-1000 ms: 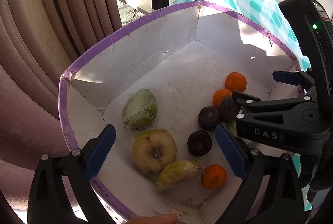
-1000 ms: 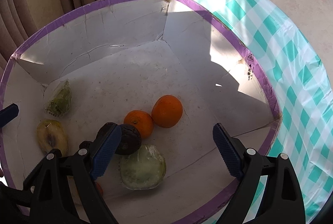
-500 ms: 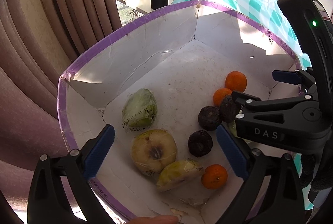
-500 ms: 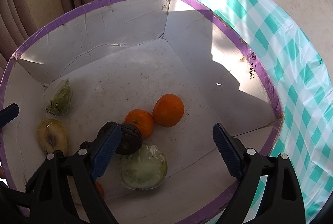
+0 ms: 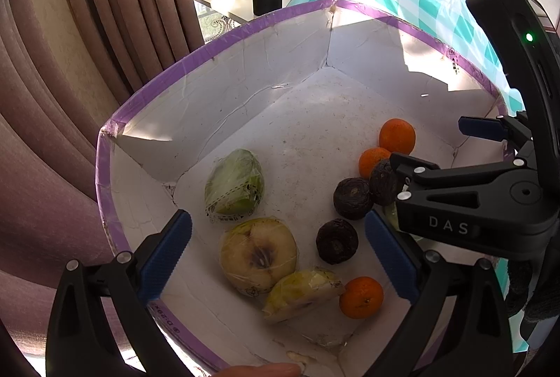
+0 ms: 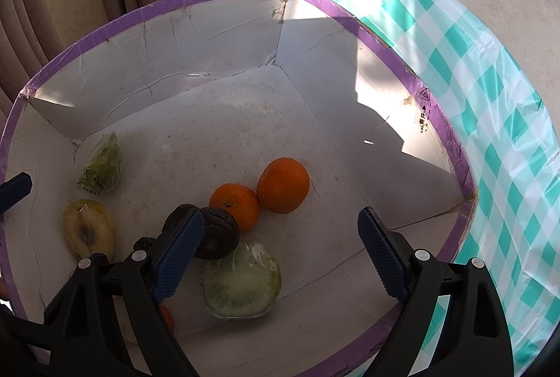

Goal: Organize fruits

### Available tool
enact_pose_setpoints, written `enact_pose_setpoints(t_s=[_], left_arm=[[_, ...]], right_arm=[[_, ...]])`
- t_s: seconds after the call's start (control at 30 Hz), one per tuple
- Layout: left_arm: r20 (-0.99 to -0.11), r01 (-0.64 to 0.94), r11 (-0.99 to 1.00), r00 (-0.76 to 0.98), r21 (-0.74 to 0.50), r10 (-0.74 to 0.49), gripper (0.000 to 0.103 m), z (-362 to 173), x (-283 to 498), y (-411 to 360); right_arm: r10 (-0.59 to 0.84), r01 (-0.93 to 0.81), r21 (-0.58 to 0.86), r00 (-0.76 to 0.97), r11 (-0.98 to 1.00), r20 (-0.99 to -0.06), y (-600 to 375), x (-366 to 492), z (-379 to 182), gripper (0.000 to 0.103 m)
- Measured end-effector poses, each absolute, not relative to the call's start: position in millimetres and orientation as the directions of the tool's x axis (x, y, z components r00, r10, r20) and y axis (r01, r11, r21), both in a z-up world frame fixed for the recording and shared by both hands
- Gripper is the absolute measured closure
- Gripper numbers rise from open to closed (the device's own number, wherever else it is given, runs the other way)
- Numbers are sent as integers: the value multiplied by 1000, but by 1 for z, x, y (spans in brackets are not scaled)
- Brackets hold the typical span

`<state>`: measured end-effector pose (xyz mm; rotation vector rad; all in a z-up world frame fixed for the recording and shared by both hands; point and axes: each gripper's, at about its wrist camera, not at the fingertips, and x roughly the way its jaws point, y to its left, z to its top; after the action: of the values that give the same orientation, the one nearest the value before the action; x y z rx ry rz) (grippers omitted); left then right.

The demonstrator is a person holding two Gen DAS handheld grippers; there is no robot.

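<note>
With both grippers' fingers apart above the box (image 6: 451, 146), we lower the right gripper (image 6: 280, 251) squarely over the wrapped green fruit (image 6: 241, 282).

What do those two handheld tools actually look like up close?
Both are black plastic clamps with silver rivets and ribbed blue pads. The left tool matches the right tool. Seen from the left camera, the right one bears white "DAS" lettering and a green light.

Matt white cardboard box (image 6: 210, 37), glossy film-wrapped apple half (image 5: 259, 254), shiny plastic tablecloth (image 6: 490, 69)
</note>
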<state>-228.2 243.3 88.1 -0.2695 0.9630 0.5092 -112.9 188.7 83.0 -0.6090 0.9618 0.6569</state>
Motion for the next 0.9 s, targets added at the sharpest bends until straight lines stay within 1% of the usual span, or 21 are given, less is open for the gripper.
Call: enact_pose_setpoints(t_s=[0.9], left_arm=[[-836,-526,850,464,8,294,3,88,-228,242]], right_arm=[[226,-736,-182,418,652,-880,190,-114,82,16]])
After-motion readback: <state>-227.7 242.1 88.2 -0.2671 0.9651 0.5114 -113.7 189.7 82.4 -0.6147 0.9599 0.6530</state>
